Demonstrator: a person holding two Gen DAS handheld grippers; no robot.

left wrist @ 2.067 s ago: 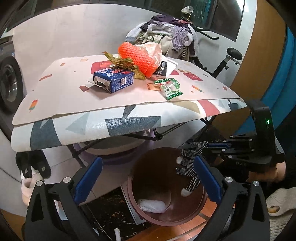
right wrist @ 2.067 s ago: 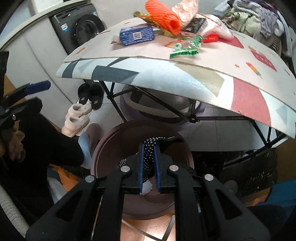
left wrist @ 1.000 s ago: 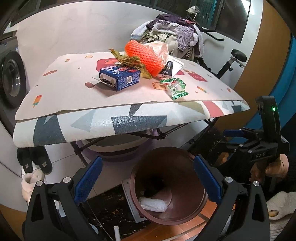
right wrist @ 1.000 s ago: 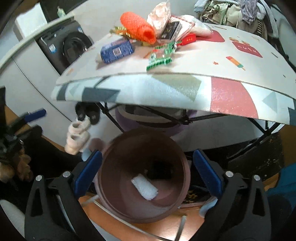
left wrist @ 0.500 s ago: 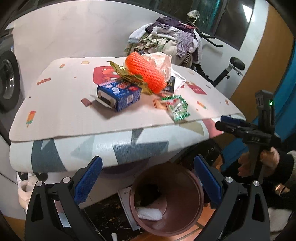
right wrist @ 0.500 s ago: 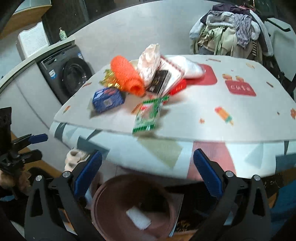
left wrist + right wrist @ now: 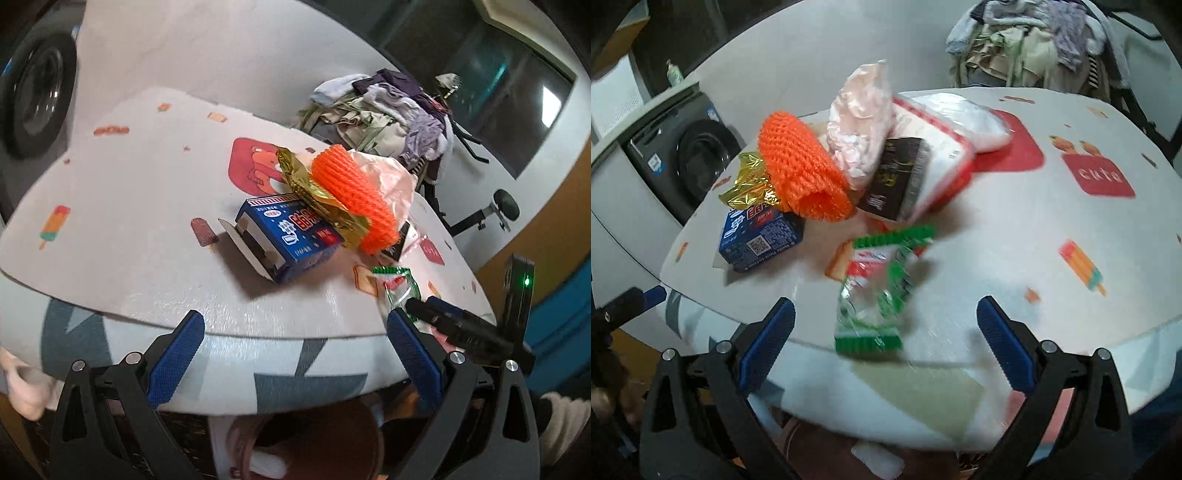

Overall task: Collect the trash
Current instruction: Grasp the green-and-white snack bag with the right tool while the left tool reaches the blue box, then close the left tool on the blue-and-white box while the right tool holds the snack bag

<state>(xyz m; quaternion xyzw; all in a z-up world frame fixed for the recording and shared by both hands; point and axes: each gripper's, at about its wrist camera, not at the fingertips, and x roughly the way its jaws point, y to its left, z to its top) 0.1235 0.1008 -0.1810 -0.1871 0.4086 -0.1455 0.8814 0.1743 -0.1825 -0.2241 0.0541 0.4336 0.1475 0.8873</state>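
Observation:
Trash lies on the patterned table: a blue carton, an orange foam net, a gold wrapper, a pink bag, a black packet and a green-white wrapper. My right gripper is open, just in front of the green wrapper; it also shows in the left wrist view. My left gripper is open and empty at the table's near edge. The brown bin stands below the table.
A pile of clothes sits behind the table. A washing machine stands to the left. An exercise bike is at the far right. A white scrap lies in the bin.
My right gripper let the dotted black-and-white cloth go into the bin and opened. Both grippers rose from the bin to table height and moved closer to the trash.

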